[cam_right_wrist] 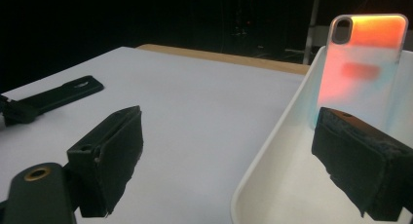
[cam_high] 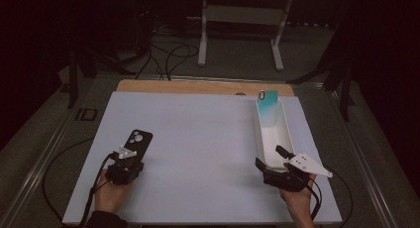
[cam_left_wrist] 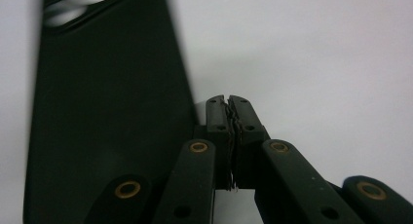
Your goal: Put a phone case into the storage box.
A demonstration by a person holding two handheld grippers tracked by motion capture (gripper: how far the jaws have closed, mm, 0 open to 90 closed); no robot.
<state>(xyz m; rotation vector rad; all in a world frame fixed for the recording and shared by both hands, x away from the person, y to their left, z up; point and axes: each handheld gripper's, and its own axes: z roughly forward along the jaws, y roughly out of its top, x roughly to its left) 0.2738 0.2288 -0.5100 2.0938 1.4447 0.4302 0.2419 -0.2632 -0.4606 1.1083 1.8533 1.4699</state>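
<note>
A black phone case [cam_high: 139, 140] lies flat on the white table top at the left. My left gripper [cam_high: 131, 153] sits at its near end with its jaws shut on nothing. In the left gripper view the black case [cam_left_wrist: 107, 112] lies right beside the closed tips of the left gripper [cam_left_wrist: 229, 100], on their left. A long white tray [cam_high: 285, 131] stands at the right. My right gripper [cam_high: 271, 157] is open and straddles the tray's near wall [cam_right_wrist: 265, 165], one jaw inside and one outside. An orange-to-teal phone case [cam_right_wrist: 365, 63] leans upright at the tray's far end.
The white sheet [cam_high: 198, 153] covers the table, and a bare wooden strip [cam_high: 198, 86] shows along its far edge. Cables trail off the near edge from both grippers. A white metal stand [cam_high: 242, 20] and more cables are on the floor beyond.
</note>
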